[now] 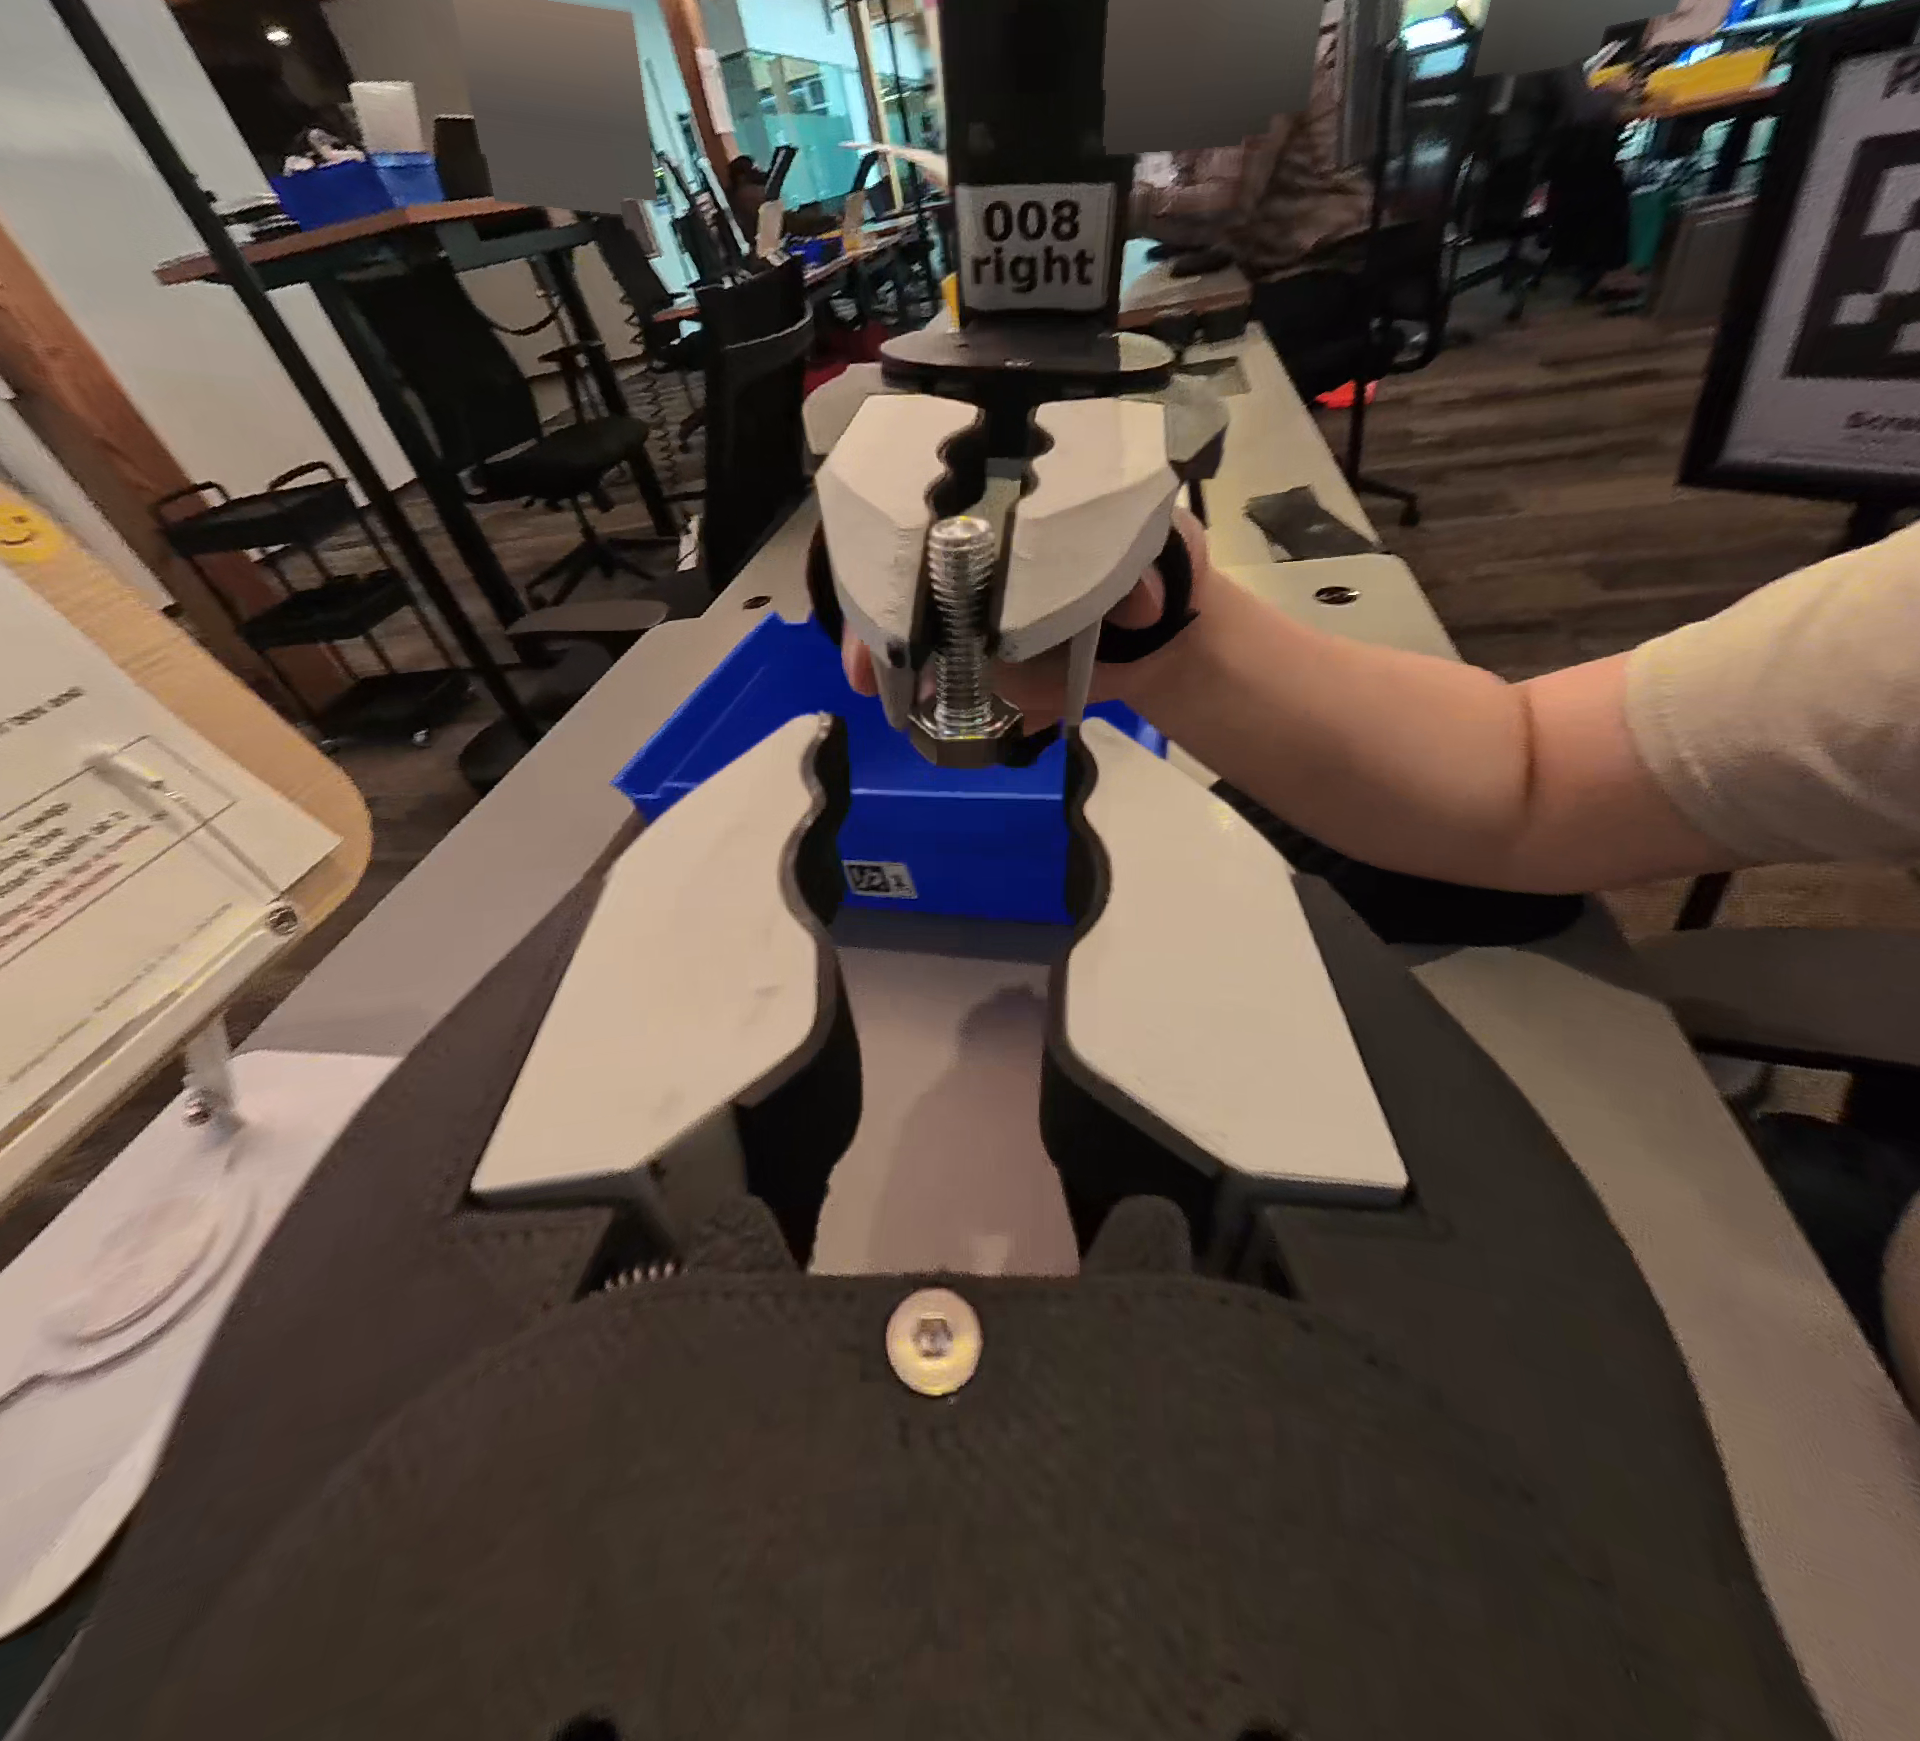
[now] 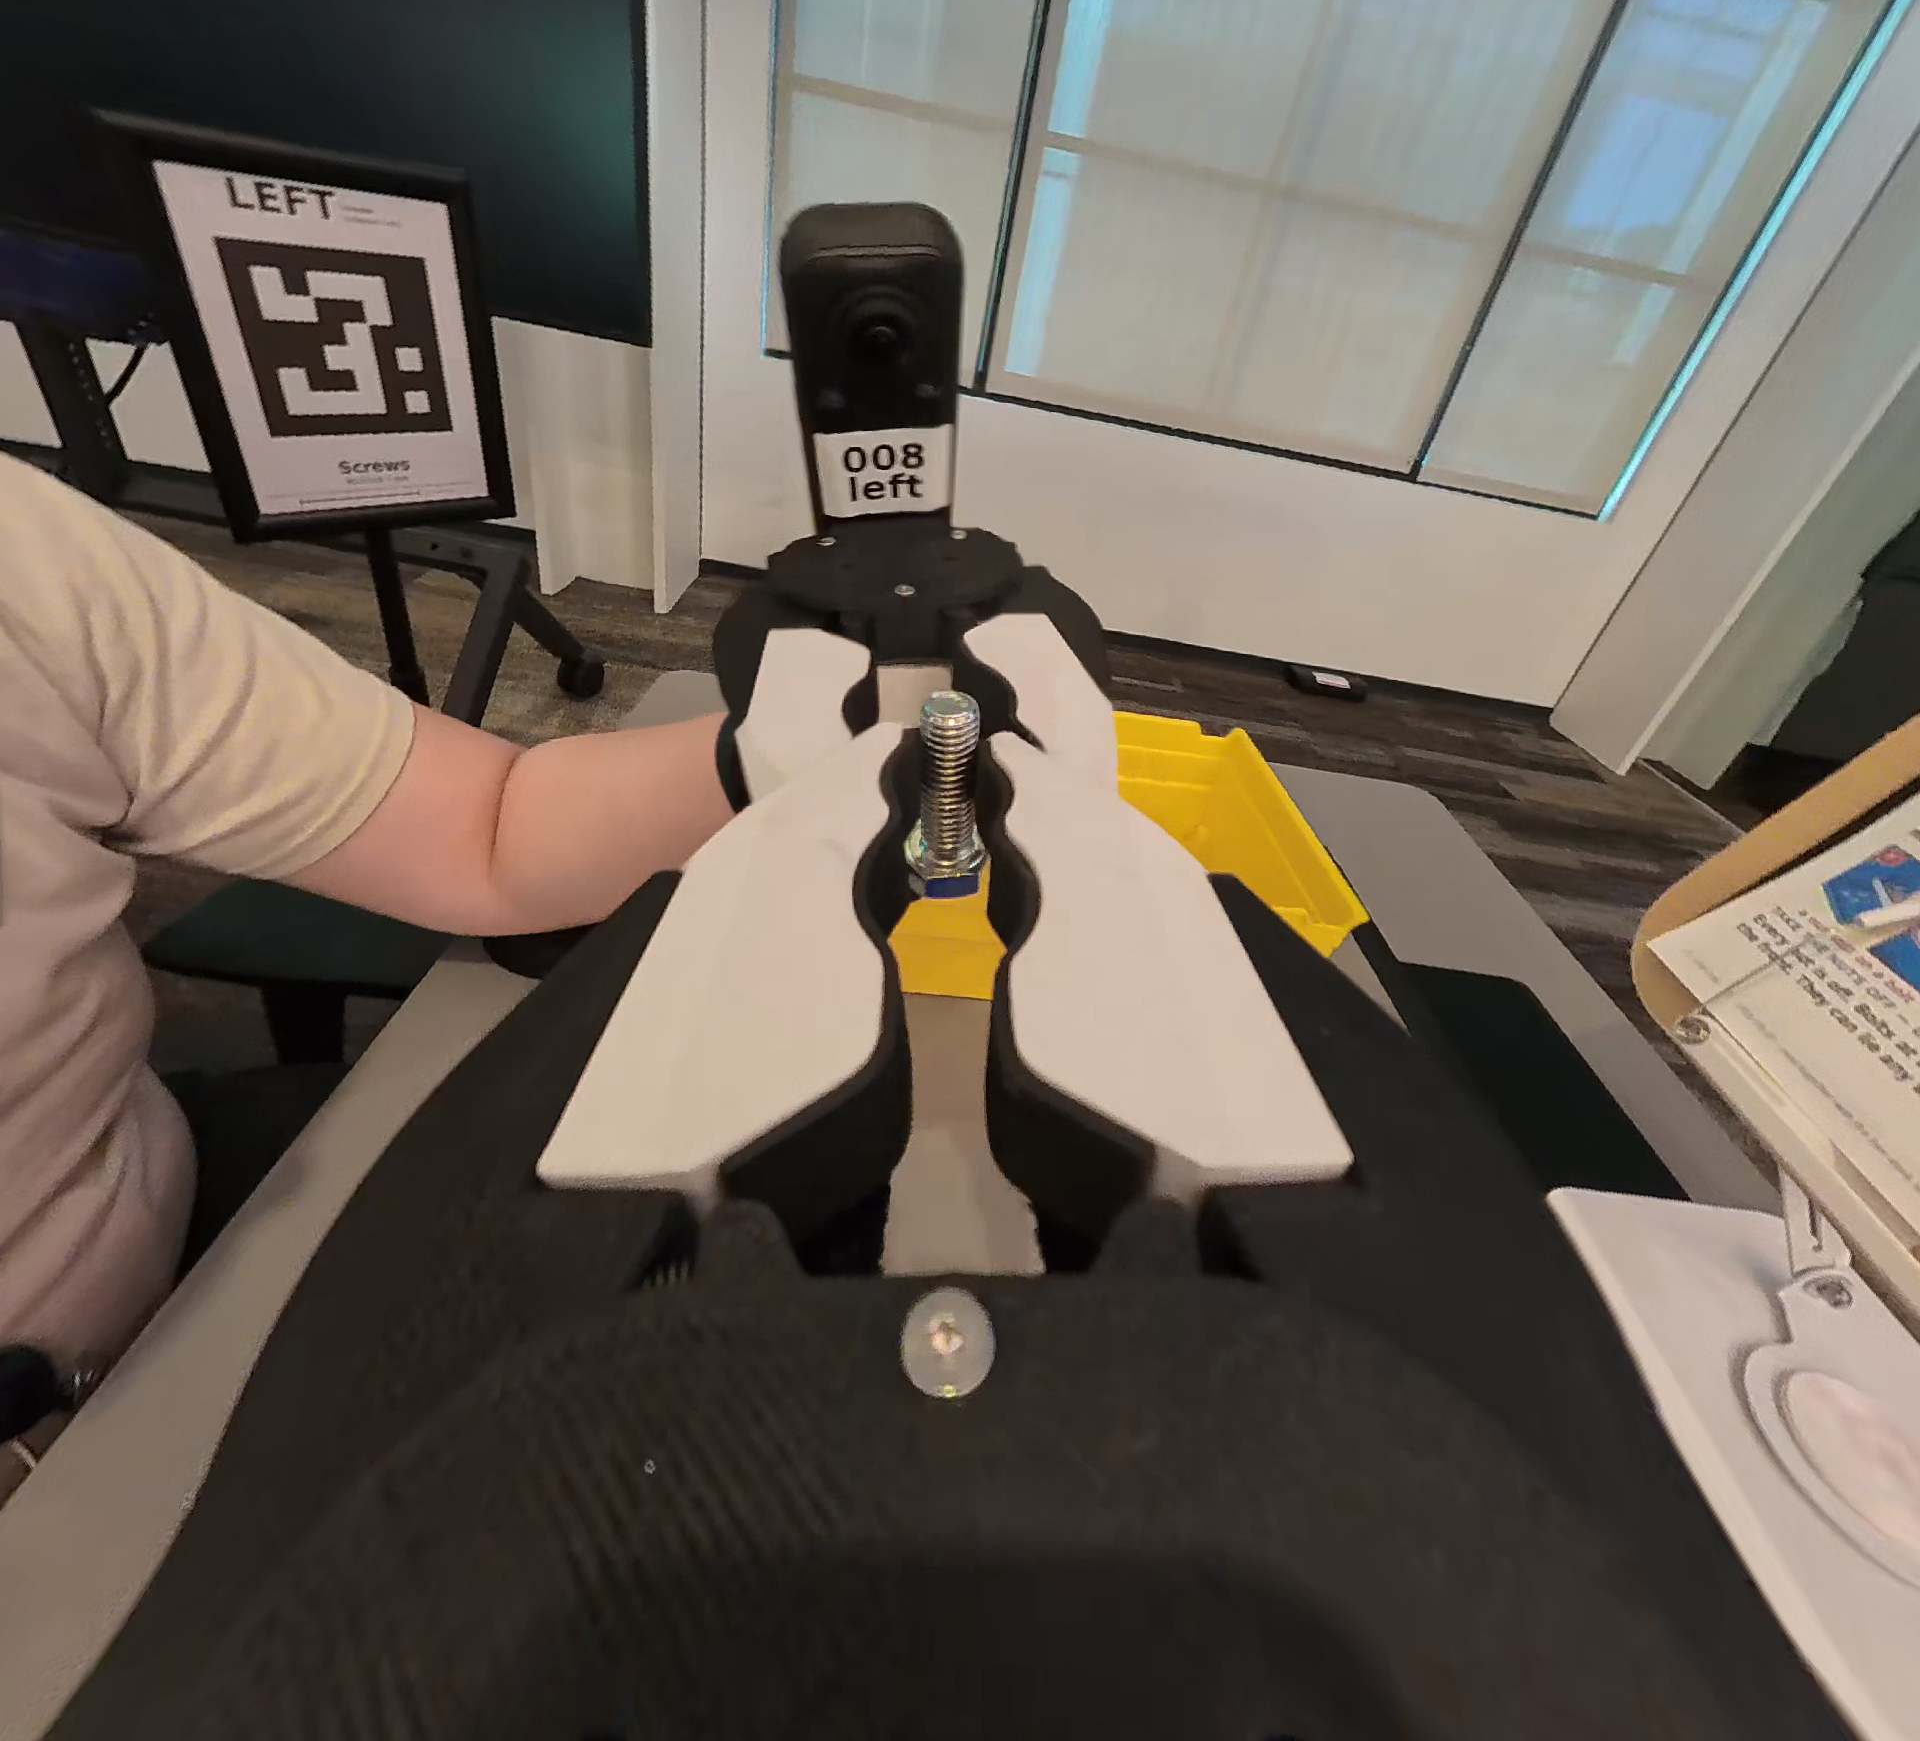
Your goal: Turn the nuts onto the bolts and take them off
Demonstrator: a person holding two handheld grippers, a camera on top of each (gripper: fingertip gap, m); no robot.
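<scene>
While the left gripper [image 1: 951, 756] hangs spread at frame centre, the right gripper [image 1: 961, 652] beyond pinches the bolt [image 1: 958, 621] upright by its hex head; a nut [image 2: 943, 853] sits low. Hard, slick steel: grip the nut's flats. Blue bin [image 1: 935, 818] behind.

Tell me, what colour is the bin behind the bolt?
Blue bin, seen best in the left wrist view; the right wrist view shows a yellow one.
</scene>
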